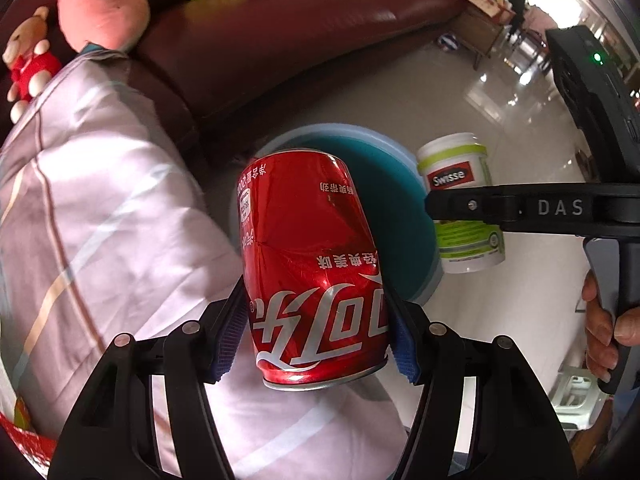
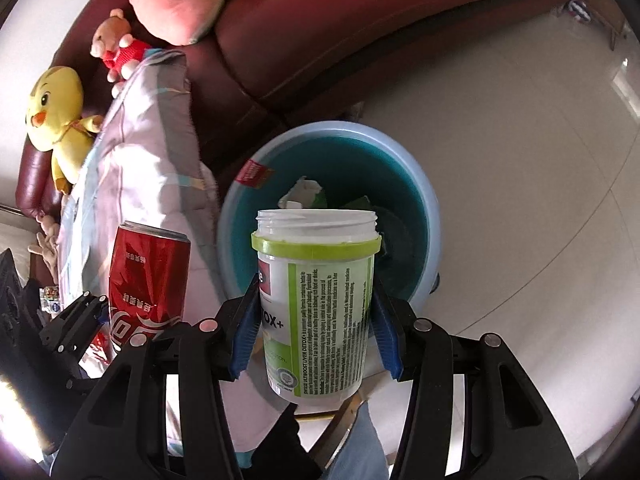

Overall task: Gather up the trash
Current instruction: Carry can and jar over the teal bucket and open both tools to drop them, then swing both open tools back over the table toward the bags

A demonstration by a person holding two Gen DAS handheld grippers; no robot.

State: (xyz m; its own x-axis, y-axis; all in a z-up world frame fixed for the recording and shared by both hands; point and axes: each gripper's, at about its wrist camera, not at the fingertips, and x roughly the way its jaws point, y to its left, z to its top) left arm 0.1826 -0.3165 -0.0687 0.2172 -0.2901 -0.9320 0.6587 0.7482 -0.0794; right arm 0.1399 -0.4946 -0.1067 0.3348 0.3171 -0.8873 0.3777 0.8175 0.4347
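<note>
The left gripper grasps a dented red can above the blue bin. The right gripper grasps an open white jar over the same bin, beside the sofa.

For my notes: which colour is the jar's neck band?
Lime green band on the jar; right wrist view.

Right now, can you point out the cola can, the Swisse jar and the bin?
Red Coca-Cola can (image 1: 316,280): left wrist view, on its dented side.
Swisse jar (image 2: 316,312): right wrist view, on its printed label.
Blue trash bin (image 2: 434,216): right wrist view, on its pale rim.
</note>
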